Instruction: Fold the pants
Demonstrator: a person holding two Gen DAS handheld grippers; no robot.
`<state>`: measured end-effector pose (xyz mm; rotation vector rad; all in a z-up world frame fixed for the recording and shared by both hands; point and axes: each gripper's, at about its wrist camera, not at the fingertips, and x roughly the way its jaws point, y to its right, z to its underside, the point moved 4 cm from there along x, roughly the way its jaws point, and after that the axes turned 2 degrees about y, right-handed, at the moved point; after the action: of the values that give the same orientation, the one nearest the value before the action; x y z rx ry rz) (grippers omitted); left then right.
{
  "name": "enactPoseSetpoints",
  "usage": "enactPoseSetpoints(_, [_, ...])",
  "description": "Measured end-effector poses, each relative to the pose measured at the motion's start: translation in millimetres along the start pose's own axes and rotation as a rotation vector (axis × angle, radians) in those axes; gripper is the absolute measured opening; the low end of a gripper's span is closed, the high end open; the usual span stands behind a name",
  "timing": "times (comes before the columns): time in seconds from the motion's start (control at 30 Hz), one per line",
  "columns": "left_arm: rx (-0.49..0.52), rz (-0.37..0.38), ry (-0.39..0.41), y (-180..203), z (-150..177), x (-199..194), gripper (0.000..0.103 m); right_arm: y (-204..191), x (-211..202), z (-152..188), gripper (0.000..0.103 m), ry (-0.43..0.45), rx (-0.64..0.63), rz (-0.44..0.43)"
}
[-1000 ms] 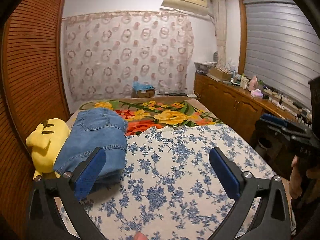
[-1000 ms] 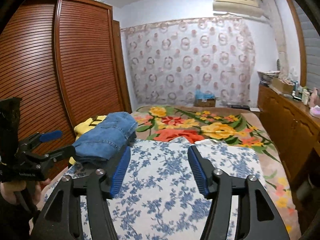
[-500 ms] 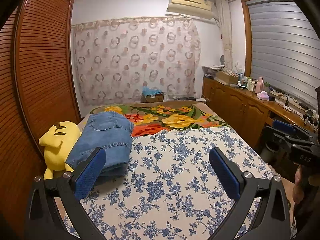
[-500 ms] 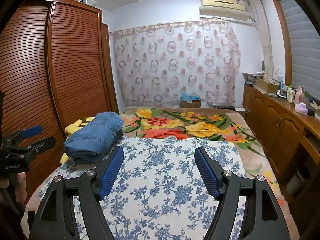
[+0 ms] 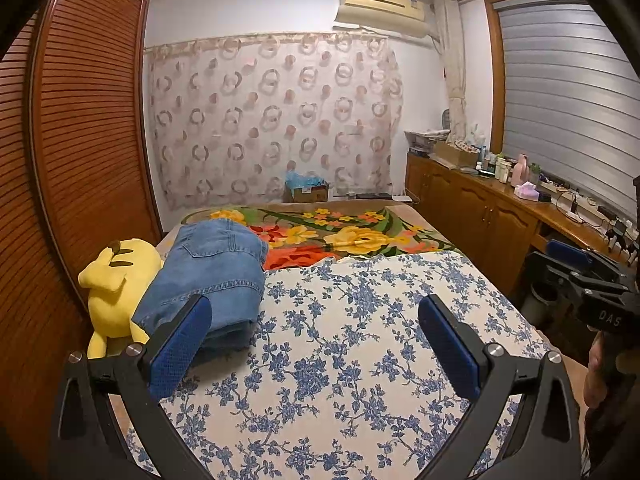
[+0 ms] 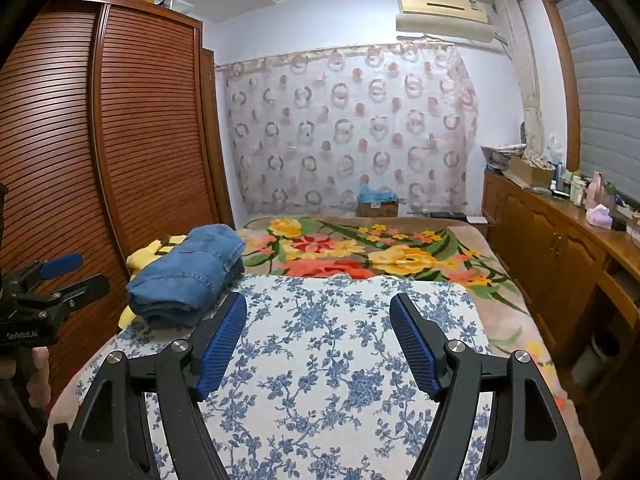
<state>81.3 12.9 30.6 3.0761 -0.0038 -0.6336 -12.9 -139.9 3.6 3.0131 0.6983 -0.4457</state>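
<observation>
Folded blue jeans lie as a stack at the left side of the bed, on the blue-flowered white sheet; they also show in the right wrist view. My left gripper is open and empty, held above the sheet, right of the jeans. My right gripper is open and empty above the sheet, with the jeans to its left. Each gripper shows at the edge of the other's view: the right one, the left one.
A yellow plush toy lies against the jeans beside the slatted wooden wardrobe. A flowered blanket covers the far half of the bed. A wooden cabinet with bottles runs along the right wall. A cardboard box sits by the curtain.
Both grippers have drawn back and up from the bed, so the jeans look farther away. The right gripper's jaws stand wider apart. The jeans have not moved.
</observation>
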Motion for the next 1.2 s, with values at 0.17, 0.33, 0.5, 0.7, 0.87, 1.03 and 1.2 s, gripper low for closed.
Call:
enactPoseSetpoints(0.17, [-0.001,0.000,0.002,0,-1,0,0.103,3,0,1,0.076,0.000,0.001,-0.003])
enactPoseSetpoints(0.33, [-0.002,0.000,0.001,0,-1,0,0.103,6,-1,2,0.076,0.001,0.004,0.000])
enactPoseSetpoints(0.5, [-0.001,0.003,-0.001,4,2,-3,0.103,11,-2,2,0.076,0.002,0.002,0.003])
enactPoseSetpoints(0.7, [-0.003,0.003,0.000,6,3,-4,0.103,11,-3,4,0.076,0.000,0.000,0.003])
enactPoseSetpoints(0.87, [-0.002,0.004,-0.001,4,2,-2,0.103,12,-3,4,0.076,0.000,0.001,0.003])
enactPoseSetpoints(1.03, [-0.001,0.003,-0.001,3,2,-2,0.103,12,-2,3,0.076,-0.005,0.001,0.001])
enactPoseSetpoints(1.2, [-0.002,0.004,0.000,3,2,-2,0.103,13,-2,3,0.076,-0.004,0.001,0.007])
